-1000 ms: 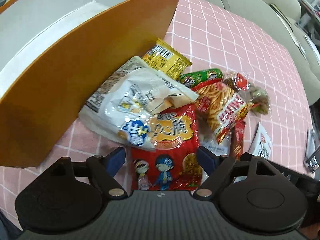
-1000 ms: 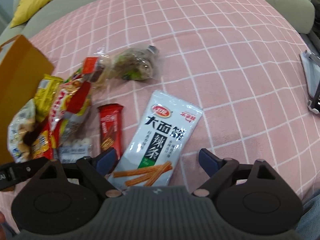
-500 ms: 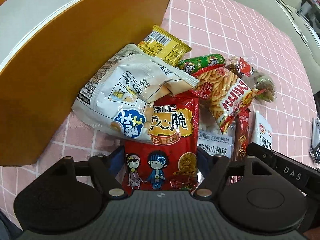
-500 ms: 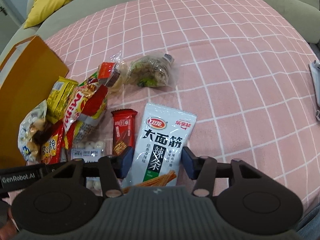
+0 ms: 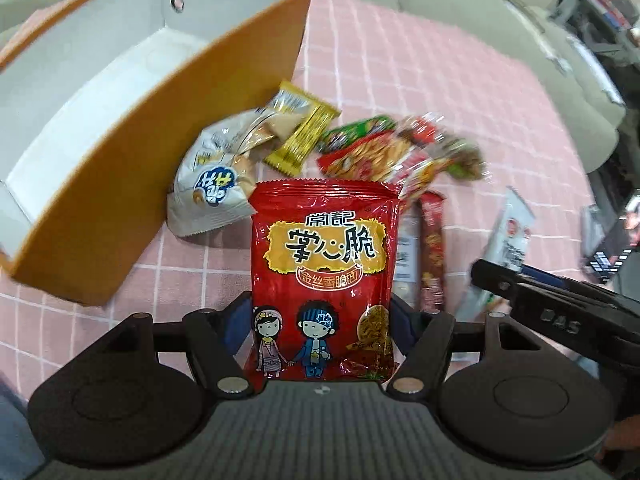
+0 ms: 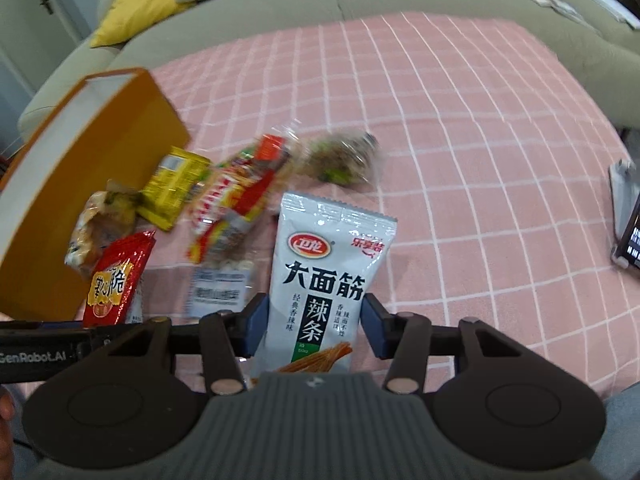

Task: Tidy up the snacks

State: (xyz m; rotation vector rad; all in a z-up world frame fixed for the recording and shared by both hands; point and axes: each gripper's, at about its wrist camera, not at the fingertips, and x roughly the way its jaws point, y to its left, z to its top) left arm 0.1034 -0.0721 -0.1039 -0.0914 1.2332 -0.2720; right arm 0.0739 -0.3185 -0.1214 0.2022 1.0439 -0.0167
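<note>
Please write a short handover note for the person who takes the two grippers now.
Left gripper: jaws have just closed on the red noodle-snack packet, lifted.
Right gripper: jaws have just closed on the white spicy-strip packet, lifted.
Orange cardboard box with white inside: what shows of its inside holds no snack.
Left: both held packets, then the pile of remaining packets beside the box on the pink checked cloth.

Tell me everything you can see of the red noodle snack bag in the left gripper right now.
The red snack bag is a glossy foil-look packet with a crimped top edge, a yellow panel of dark characters and two cartoon children near the bottom. It stands upright, lifted clear of the pink checked cloth, its lower part pinched between the blue pads of the left gripper. Nothing else touches it; the snack pile lies behind, the orange box to its left.
</note>
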